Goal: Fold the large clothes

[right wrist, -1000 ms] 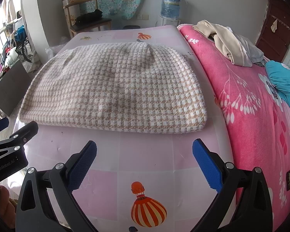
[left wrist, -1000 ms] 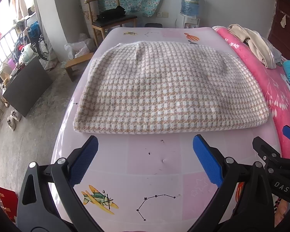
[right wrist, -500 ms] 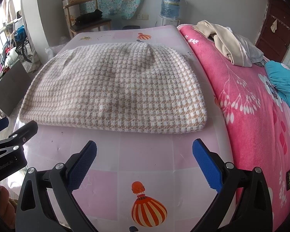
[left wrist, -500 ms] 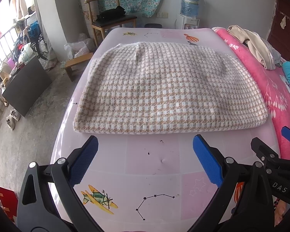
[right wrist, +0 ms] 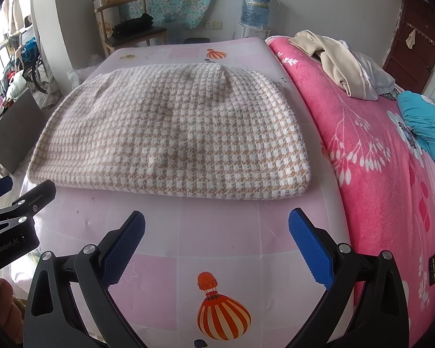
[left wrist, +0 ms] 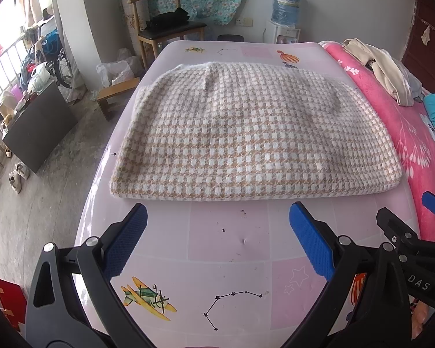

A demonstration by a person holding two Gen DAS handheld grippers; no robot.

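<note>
A folded beige-and-white houndstooth garment lies flat on the pink patterned table; it also shows in the right wrist view. My left gripper is open and empty, hovering just before the garment's near edge. My right gripper is open and empty, also before the near edge, toward the garment's right corner. Each gripper's body shows at the edge of the other's view.
A pink floral blanket lies along the table's right side, with beige clothes and a teal cloth on it. A wooden chair and a water dispenser stand beyond. The floor drops off at left.
</note>
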